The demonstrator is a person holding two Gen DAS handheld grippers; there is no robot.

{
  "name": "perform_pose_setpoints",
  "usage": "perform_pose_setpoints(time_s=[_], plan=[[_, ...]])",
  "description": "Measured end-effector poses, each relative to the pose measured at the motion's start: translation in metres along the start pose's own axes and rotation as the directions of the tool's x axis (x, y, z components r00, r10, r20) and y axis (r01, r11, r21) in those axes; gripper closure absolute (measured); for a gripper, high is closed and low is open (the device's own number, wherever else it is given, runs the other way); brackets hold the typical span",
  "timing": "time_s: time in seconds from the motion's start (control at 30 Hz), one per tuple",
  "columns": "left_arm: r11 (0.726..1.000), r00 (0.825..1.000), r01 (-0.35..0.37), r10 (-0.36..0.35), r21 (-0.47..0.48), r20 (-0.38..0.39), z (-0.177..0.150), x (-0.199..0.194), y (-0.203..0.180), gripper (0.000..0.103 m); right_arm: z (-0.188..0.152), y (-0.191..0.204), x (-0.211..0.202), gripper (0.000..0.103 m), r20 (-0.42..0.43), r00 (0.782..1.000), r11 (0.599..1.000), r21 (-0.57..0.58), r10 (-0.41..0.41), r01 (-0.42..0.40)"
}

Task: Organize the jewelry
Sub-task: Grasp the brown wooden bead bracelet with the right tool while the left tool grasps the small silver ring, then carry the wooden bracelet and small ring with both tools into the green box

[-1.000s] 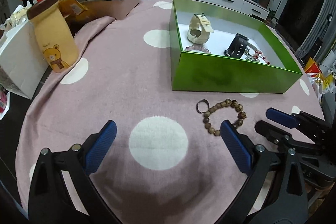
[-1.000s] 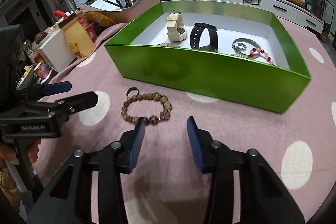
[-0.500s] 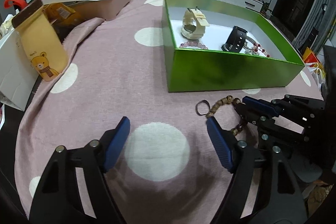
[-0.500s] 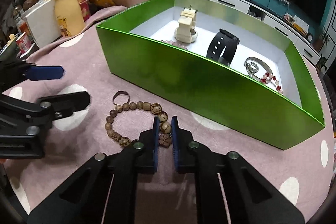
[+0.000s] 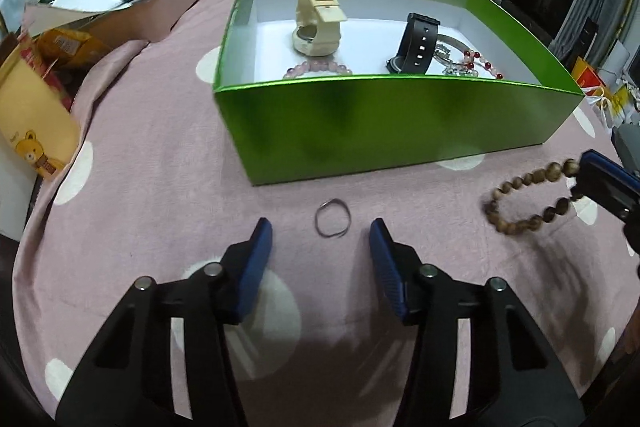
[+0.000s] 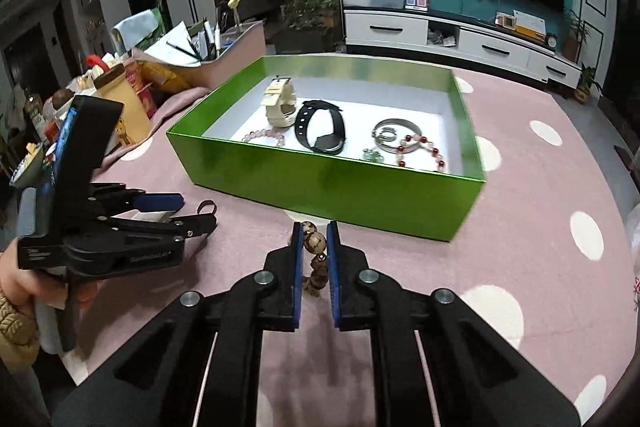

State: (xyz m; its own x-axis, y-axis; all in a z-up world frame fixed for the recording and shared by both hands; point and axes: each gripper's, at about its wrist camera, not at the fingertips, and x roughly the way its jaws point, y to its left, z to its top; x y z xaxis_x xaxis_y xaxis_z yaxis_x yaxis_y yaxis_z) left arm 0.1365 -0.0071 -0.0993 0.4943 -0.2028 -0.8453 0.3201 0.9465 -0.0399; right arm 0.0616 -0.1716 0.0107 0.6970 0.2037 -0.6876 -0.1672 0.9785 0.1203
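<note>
Wooden bracelet (image 6: 315,251) clamped in R gripper (image 6: 313,229), lifted off pink cloth (image 5: 160,167). L gripper (image 5: 321,233) fingers apart, straddling ring (image 5: 333,218) by green box (image 5: 384,119).

The green box (image 5: 384,131) looks like shiny card outside and plain white inside. The pink spotted cloth (image 5: 160,187) under it looks soft and fuzzy. The bead bracelet (image 5: 528,199) looks like dull brown wood. The little ring (image 5: 333,218) at 12 o'clock from the left gripper looks like thin metal.
</note>
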Motion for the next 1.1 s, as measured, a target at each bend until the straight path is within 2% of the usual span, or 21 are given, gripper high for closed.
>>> perform_pose_setpoints(time_s=[0.07,0.1,0.23,0.6,1.1], plan=[[1.0,1.0,-0.01,0.009,0.012,0.007,0.001,0.001,-0.003,0.064,-0.001,-0.003,-0.005,0.092,0.009,1.0,1.0,0.011,0.006,-0.006],[1.0,1.0,-0.02,0.019,0.022,0.013,0.001,0.001,-0.005,0.066,-0.003,-0.004,-0.008,0.092,0.013,1.0,1.0,0.015,0.008,-0.008],[0.999,1.0,-0.002,0.001,0.039,0.028,0.001,0.0,-0.008,0.085,-0.003,-0.005,-0.01,0.092,0.026,1.0,0.999,0.027,0.016,-0.016],[0.999,0.999,0.02,-0.022,0.031,0.048,-0.004,-0.002,-0.007,0.086,-0.006,-0.012,-0.015,0.092,0.034,0.999,0.998,0.058,0.01,-0.012],[1.0,0.994,0.024,-0.025,0.005,0.107,-0.015,-0.048,-0.006,0.085,-0.007,-0.015,-0.034,0.092,0.082,0.996,0.997,0.079,0.019,-0.025]])
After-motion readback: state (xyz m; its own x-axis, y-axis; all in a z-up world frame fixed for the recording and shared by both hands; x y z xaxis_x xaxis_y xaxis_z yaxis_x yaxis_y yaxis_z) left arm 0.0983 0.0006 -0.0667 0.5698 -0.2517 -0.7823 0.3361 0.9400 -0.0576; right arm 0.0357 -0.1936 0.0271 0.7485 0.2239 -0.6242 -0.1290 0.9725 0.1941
